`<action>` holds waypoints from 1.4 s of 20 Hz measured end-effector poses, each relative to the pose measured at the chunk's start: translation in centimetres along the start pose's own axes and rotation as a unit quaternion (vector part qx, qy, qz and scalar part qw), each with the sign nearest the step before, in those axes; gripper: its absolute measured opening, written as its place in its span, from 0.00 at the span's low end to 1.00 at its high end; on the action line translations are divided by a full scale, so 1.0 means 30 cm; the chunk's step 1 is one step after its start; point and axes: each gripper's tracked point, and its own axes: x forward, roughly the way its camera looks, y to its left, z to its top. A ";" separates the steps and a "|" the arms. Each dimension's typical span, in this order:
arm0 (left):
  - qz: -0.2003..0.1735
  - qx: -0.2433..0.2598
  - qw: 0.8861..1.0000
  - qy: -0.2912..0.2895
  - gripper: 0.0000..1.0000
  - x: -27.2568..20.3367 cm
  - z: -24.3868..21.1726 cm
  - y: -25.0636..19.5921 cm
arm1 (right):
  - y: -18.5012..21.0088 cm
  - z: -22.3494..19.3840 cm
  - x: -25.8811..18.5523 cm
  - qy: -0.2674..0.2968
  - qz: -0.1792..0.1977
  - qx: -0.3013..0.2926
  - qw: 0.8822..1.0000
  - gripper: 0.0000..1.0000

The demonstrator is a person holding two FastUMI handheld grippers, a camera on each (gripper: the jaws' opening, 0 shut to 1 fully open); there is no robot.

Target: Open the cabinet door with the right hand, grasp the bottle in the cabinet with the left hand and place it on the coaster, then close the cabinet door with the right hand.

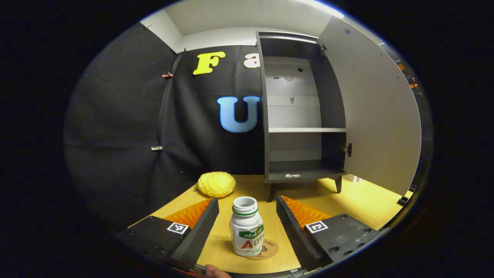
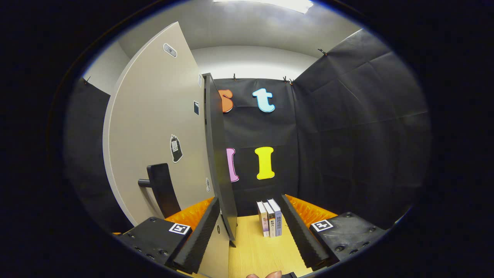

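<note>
White plastic bottle [image 1: 246,227] stands half on the round cork coaster [image 1: 268,249] between the spread left gripper [image 1: 247,227]; knocked, it topples, while the spread right gripper [image 2: 249,233] straddles the grey cabinet door [image 2: 154,127] edge.

The white bottle [image 1: 247,227], uncapped, stands upright on the round brown coaster [image 1: 267,250]. At its 1 o'clock, the dark cabinet [image 1: 305,116] stands on the counter [image 1: 359,200], its pale door [image 1: 376,112] swung wide open.

Legible markings
Red "AD" is read on the bottle [image 1: 246,231] label; book [image 2: 269,218] spines beside the cabinet door [image 2: 154,154] are illegible.
</note>
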 end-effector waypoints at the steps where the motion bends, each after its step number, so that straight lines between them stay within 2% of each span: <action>1: 0.005 -0.004 1.000 0.000 0.94 -0.015 0.045 0.000 | -0.008 -0.009 -0.002 0.004 -0.004 0.004 1.000 0.98; 3: 0.024 -0.019 1.000 0.004 0.94 -0.041 0.131 0.015 | -0.009 -0.013 -0.005 0.011 -0.008 0.017 1.000 0.98; 6: 0.029 -0.025 0.999 0.000 0.95 -0.047 0.280 -0.001 | 0.001 -0.023 -0.012 0.023 -0.012 0.029 0.999 0.98; 11: 0.012 -0.018 1.000 -0.010 0.94 0.007 0.430 -0.052 | 0.003 -0.009 -0.034 0.012 -0.023 0.007 1.000 0.97; 16: 0.007 -0.001 1.000 -0.002 0.95 0.014 0.449 -0.076 | 0.017 -0.004 -0.044 0.010 -0.039 -0.007 0.999 0.97; 17: 0.002 -0.002 1.000 0.001 0.95 0.014 0.448 -0.085 | 0.024 -0.008 -0.045 0.012 -0.044 -0.011 0.999 1.00; 20: -0.001 -0.004 1.000 0.011 0.95 0.013 0.448 -0.095 | 0.051 -0.010 -0.061 0.012 -0.059 -0.018 0.998 0.97; 23: -0.009 -0.011 1.000 0.011 0.95 0.016 0.466 -0.095 | 0.124 -0.023 -0.072 0.016 -0.056 -0.021 0.998 0.97; 28: -0.014 -0.008 1.000 0.010 0.95 0.021 0.474 -0.059 | 0.313 -0.064 -0.089 0.028 -0.027 -0.024 0.999 0.97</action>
